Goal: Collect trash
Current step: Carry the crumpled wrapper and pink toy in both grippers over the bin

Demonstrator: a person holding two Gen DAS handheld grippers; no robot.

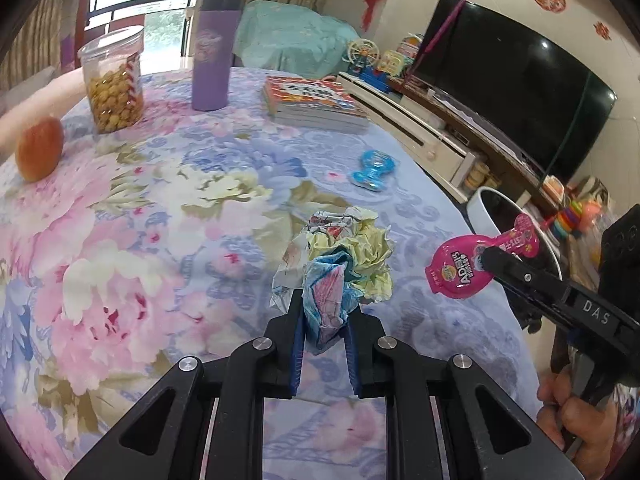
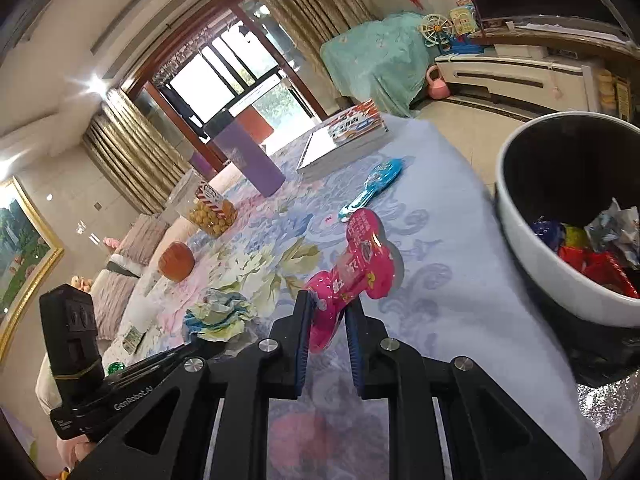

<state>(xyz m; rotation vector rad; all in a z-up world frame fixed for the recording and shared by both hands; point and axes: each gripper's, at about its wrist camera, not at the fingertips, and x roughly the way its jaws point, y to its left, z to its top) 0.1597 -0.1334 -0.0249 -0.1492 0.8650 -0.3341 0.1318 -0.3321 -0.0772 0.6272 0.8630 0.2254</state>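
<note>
left gripper [image 1: 325,322] clamps crumpled paper wad [image 1: 340,264] by a soft, light fold above table | right gripper [image 2: 327,322] pinches slick pink wrapper [image 2: 354,272] at its end | bin [image 2: 532,256] near, right

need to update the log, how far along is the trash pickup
Done: several wrappers already lie in the white bin. In hand: the left gripper is shut on the crumpled paper wad, and the right gripper is shut on the pink wrapper; neither is over the bin yet. Left: the blue wrapper on the table.
</note>
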